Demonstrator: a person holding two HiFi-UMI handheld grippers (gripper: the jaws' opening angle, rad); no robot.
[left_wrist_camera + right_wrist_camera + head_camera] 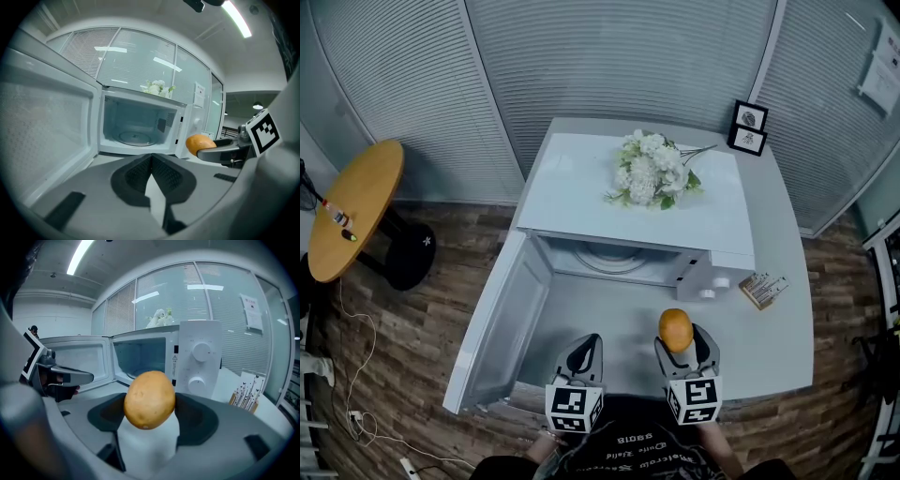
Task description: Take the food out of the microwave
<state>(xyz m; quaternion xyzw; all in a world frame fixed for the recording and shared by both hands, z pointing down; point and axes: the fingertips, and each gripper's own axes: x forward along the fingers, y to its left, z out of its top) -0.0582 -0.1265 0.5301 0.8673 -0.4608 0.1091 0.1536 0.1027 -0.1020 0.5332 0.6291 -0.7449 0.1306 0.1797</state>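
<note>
Right gripper (677,345), at 5 o'clock, clamps a potato (150,399); left gripper (592,339), at 6, has its jaws together. Microwave (572,187) stands open at 12.

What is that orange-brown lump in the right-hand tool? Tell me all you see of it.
It looks like a potato: egg-shaped, smooth tan-orange skin with tiny specks, whole. It stands on end, pinched between the dark fingers of the right gripper, above the pale table, outside the open microwave. Nothing else touches it.
</note>
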